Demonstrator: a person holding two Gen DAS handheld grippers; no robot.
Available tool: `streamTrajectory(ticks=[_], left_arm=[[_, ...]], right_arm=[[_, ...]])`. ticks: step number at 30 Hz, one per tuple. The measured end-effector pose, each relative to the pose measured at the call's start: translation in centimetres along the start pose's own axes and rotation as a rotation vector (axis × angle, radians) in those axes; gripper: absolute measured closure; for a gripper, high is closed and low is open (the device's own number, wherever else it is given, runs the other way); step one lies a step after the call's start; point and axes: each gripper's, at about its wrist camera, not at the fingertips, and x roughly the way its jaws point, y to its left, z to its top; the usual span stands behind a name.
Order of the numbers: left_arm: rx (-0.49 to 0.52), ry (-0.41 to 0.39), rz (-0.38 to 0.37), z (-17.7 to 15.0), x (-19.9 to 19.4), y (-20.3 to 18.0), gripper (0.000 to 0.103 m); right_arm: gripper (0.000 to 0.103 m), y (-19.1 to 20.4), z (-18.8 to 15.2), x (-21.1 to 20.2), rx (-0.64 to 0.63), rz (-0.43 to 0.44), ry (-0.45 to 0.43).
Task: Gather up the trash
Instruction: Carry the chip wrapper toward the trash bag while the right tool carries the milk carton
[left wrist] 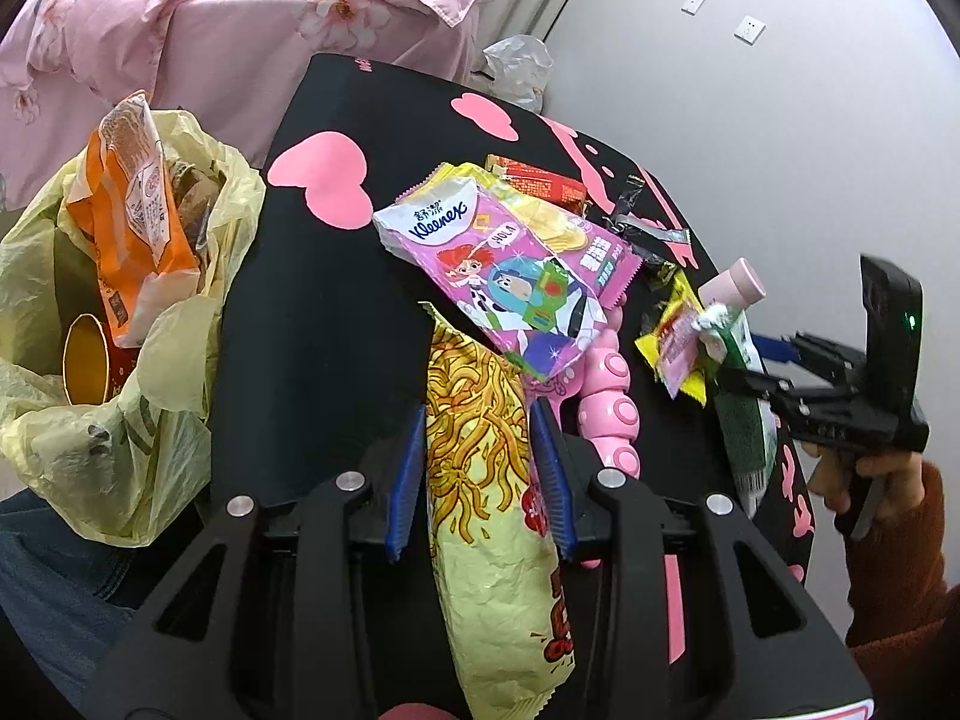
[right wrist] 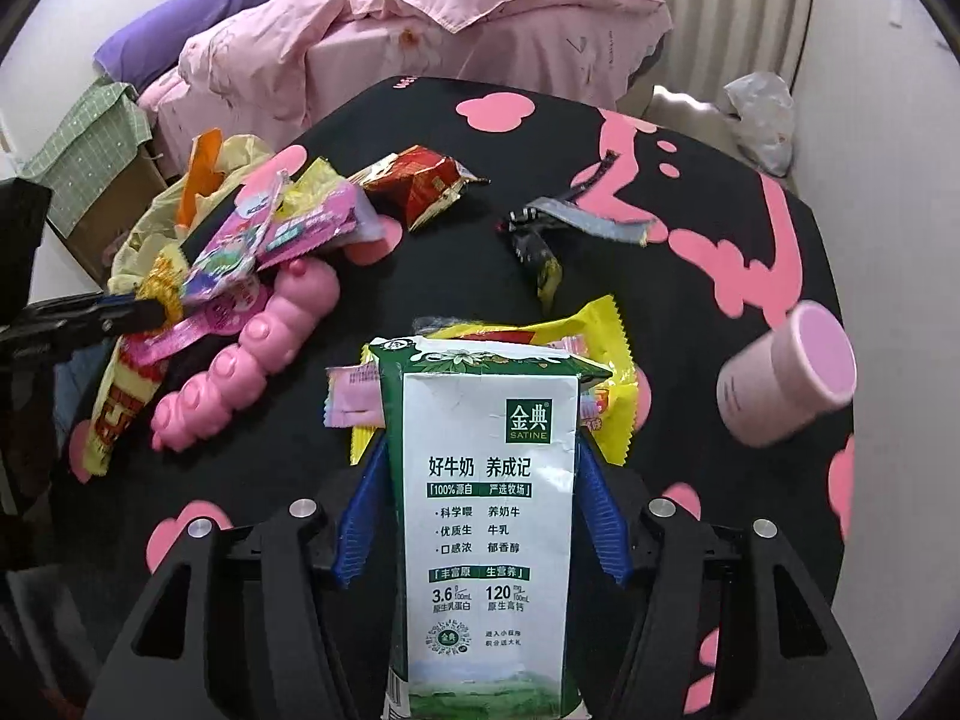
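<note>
My left gripper (left wrist: pixel 480 405) is shut on a yellow noodle snack bag (left wrist: pixel 480 480) above the black table (left wrist: pixel 336 300). A pink Kleenex pack (left wrist: pixel 510 276) lies over the bag's far end. To the left stands a yellow trash bag (left wrist: pixel 150 420), open, holding an orange wrapper (left wrist: pixel 132 216). My right gripper (right wrist: pixel 483 441) is shut on a green and white milk carton (right wrist: pixel 486 510), tilted, its far end over yellow and pink wrappers (right wrist: pixel 612 360). In the left wrist view the right gripper (left wrist: pixel 744 372) and carton (left wrist: pixel 744 420) hang at the table's right edge.
A pink caterpillar toy (right wrist: pixel 252 348), a red wrapper (right wrist: pixel 420 180) and a black and silver wrapper (right wrist: pixel 576 216) lie on the table. A pink cup (right wrist: pixel 786 372) lies on its side at right. A bed with pink covers (right wrist: pixel 480 12) stands behind.
</note>
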Motion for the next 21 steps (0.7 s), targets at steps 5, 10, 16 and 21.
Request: streamTrajectory(ticks=[5, 10, 16, 21], left_arm=[[0.002, -0.014, 0.004, 0.0, -0.8, 0.3, 0.064], [0.008, -0.009, 0.001, 0.5, -0.9, 0.5, 0.062], [0.032, 0.05, 0.038, 1.6, 0.8, 0.6, 0.06], [0.039, 0.052, -0.011, 1.8, 0.2, -0.3, 0.072]], right_arm=[[0.048, -0.1, 1.2, -4.2, 0.048, 0.029, -0.177], [0.048, 0.4, 0.9, -7.4, 0.079, 0.023, -0.309], [0.048, 0.9, -0.3, -7.9, 0.109, 0.029, -0.351], [0.049, 1.5, -1.0, -8.3, 0.11, 0.012, -0.369]])
